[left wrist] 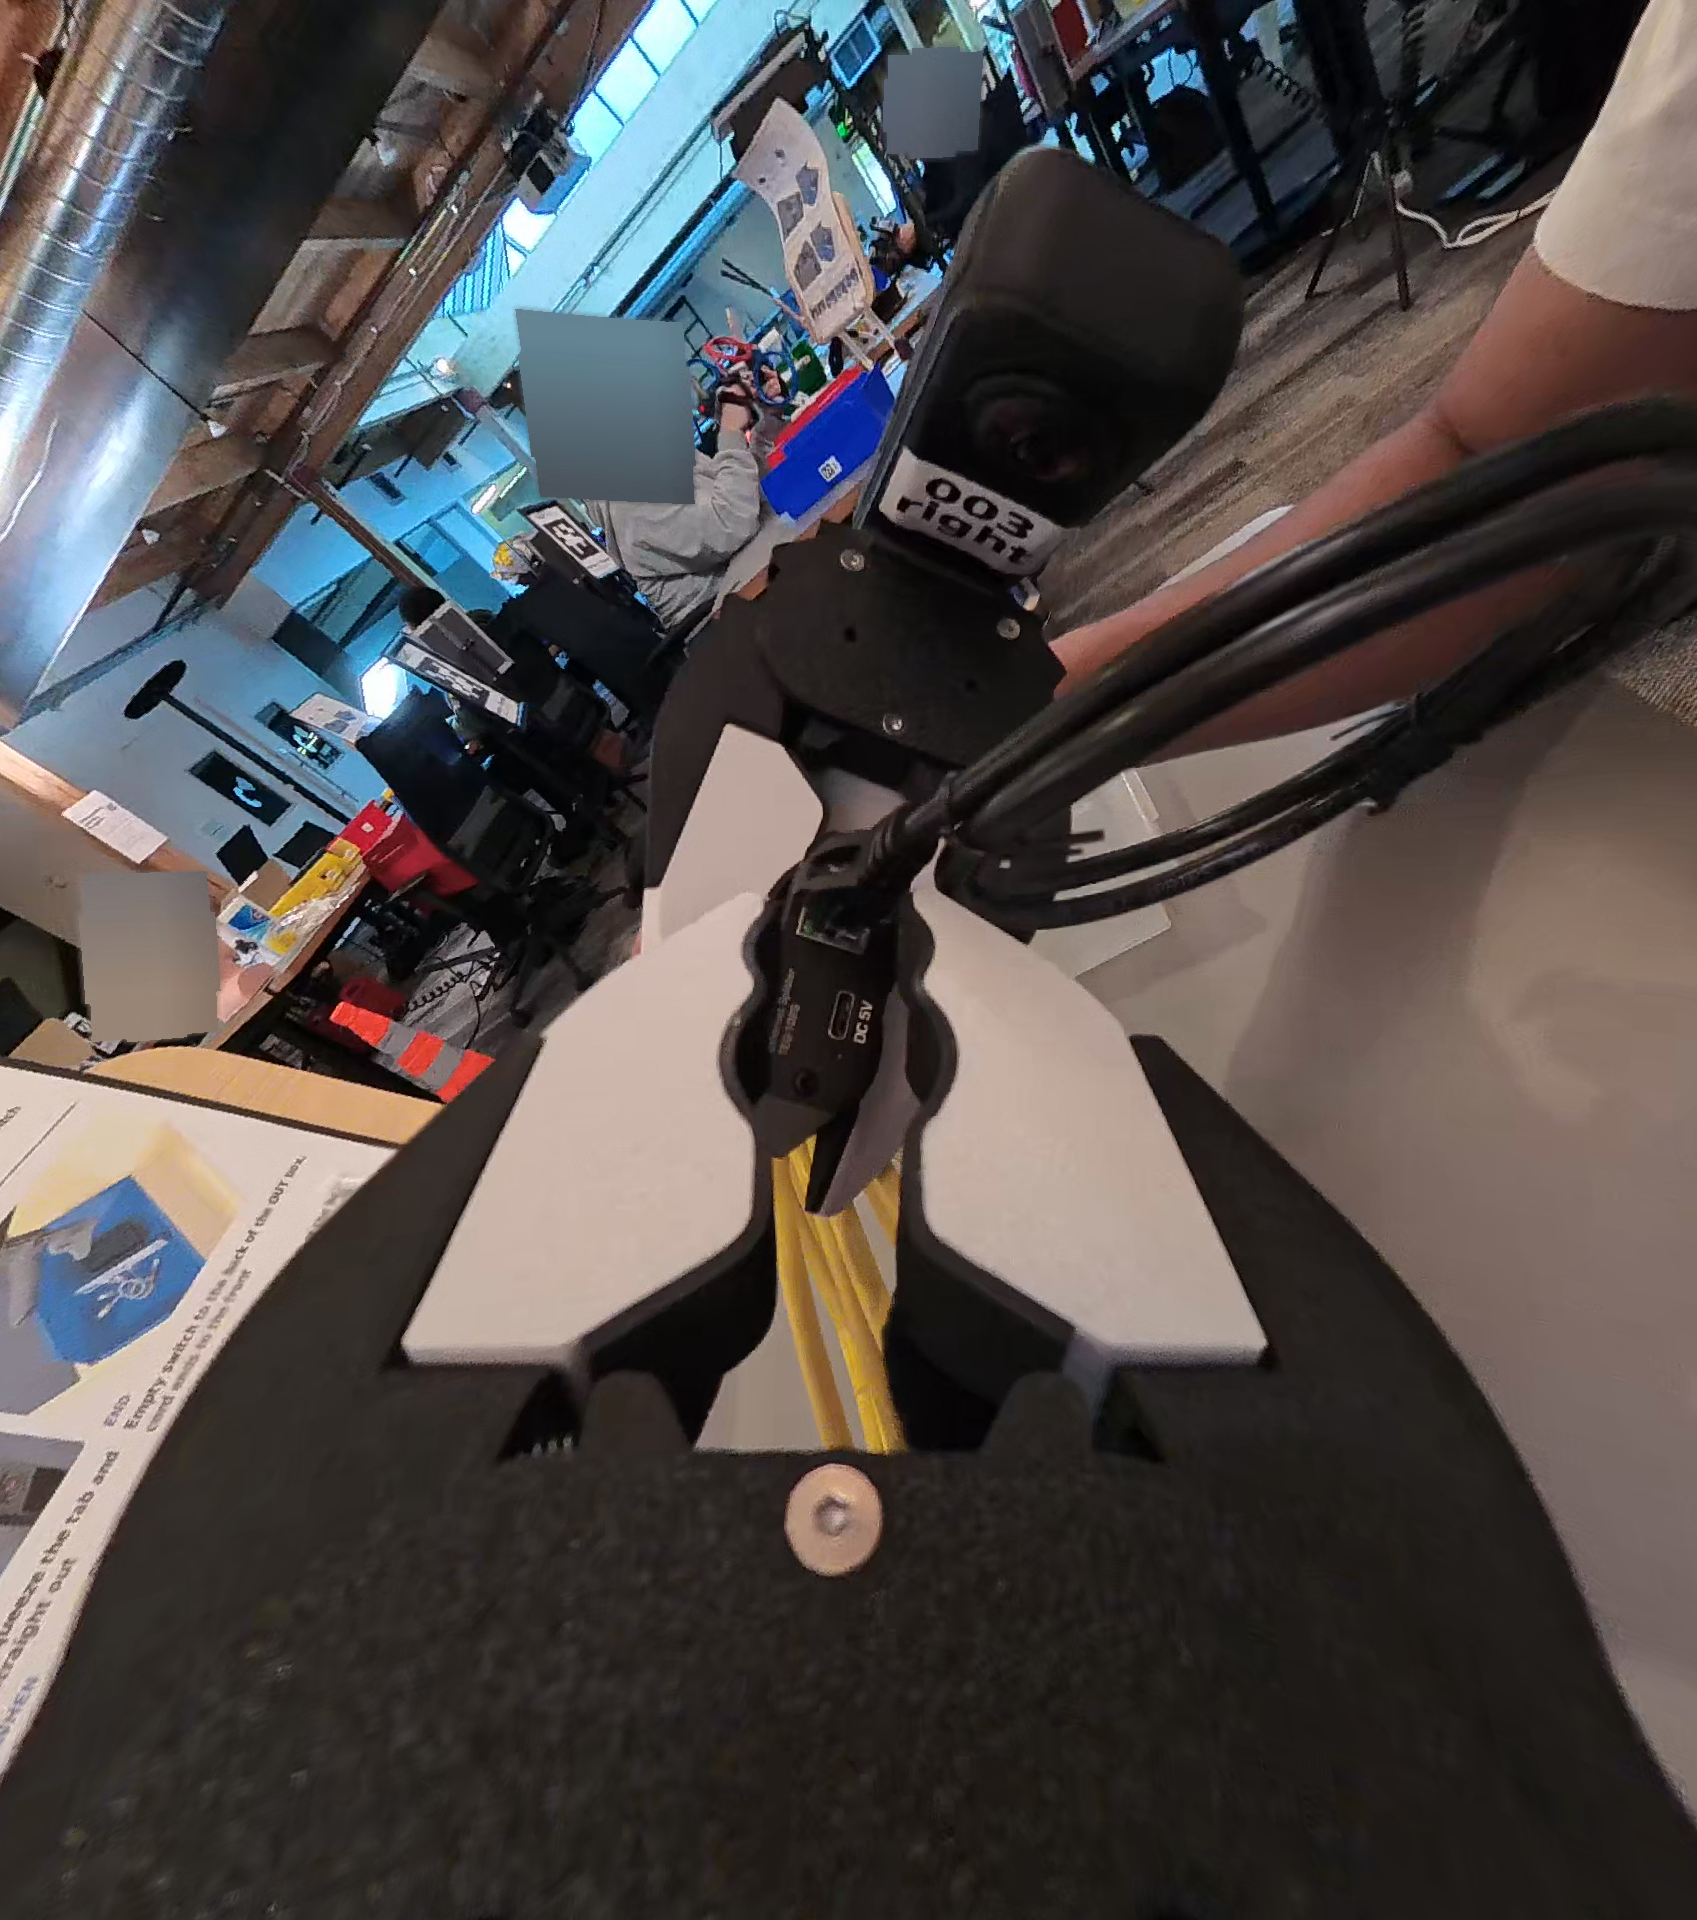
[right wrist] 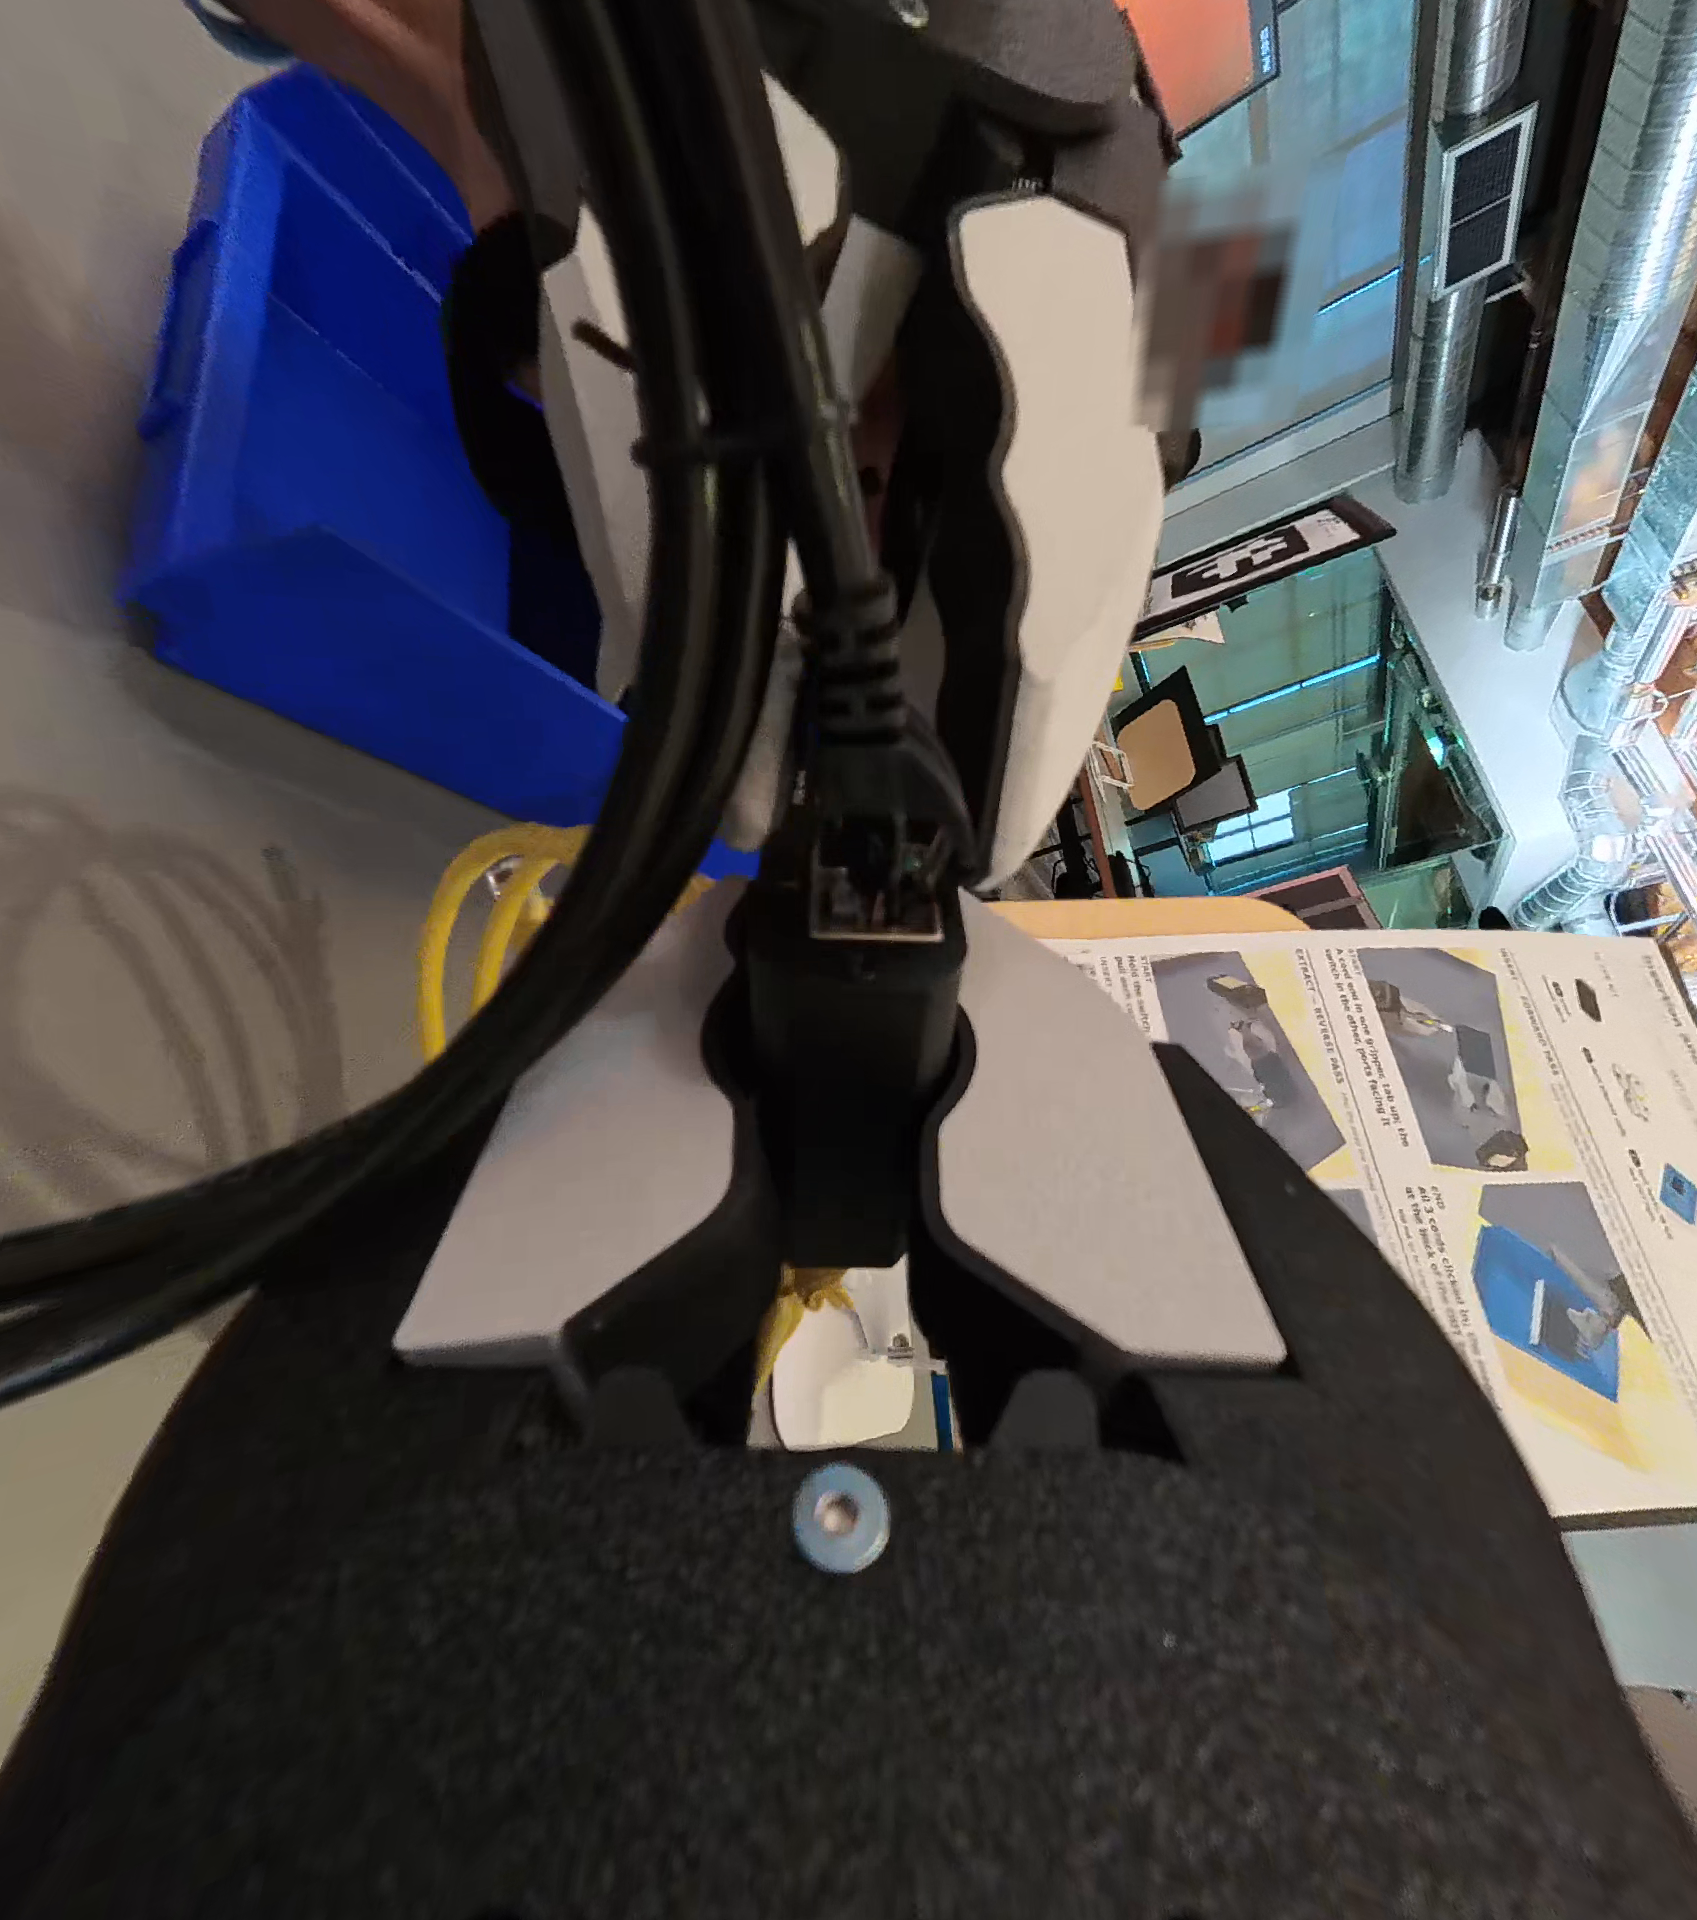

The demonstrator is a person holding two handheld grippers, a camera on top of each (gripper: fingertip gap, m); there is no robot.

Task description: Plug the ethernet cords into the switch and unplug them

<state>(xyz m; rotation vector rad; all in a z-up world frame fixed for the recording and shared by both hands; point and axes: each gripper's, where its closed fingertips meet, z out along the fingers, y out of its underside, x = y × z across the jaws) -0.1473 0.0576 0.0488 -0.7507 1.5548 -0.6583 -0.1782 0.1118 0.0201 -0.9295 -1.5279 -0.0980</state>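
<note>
My right gripper (right wrist: 854, 935) is shut on the small black switch (right wrist: 844, 1091), which sits between its pads with the port face pointing away from it. A black ethernet cord (right wrist: 719, 623) has its plug (right wrist: 865, 748) in the switch's port. My left gripper (right wrist: 875, 821) faces the right one, and its fingers press on that plug right at the port. In the left wrist view the switch's port face (left wrist: 823, 1029) shows between my left gripper's (left wrist: 839, 914) fingers. The plug (left wrist: 849, 862) is at the fingertips, and the cord (left wrist: 1239, 665) loops off to the right.
A bundle of yellow cords (right wrist: 470, 914) lies on the white table (right wrist: 96, 831) under the grippers and also shows in the left wrist view (left wrist: 833, 1330). A blue bin (right wrist: 324, 468) stands behind it. A printed instruction sheet (right wrist: 1446, 1143) lies to one side. A person's arm (left wrist: 1446, 468) is behind the right gripper. The gap from one gripper's tips to the other's is roughly 6 cm.
</note>
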